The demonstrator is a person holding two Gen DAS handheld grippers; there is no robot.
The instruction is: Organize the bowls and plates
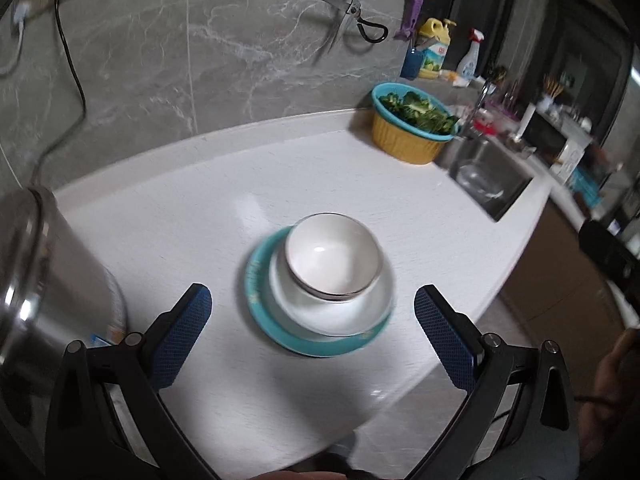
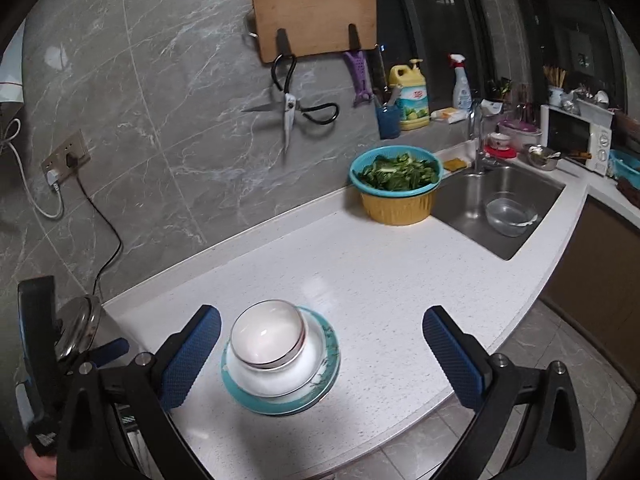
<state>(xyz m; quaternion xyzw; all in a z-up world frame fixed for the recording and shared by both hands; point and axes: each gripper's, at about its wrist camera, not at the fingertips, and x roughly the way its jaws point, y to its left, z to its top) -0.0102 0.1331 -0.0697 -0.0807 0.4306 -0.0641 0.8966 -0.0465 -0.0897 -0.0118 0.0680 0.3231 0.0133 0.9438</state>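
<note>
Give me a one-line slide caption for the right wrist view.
Open right gripper above a white bowl stacked in a larger bowl on a teal plate.

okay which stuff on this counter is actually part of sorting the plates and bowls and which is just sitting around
Part of the job:
- white bowl, on top
- clear glass bowl under it
- teal plate at the bottom
- open left gripper and right gripper

Just lying about:
- basket of greens
- steel pot
- scissors
- cutting board
</note>
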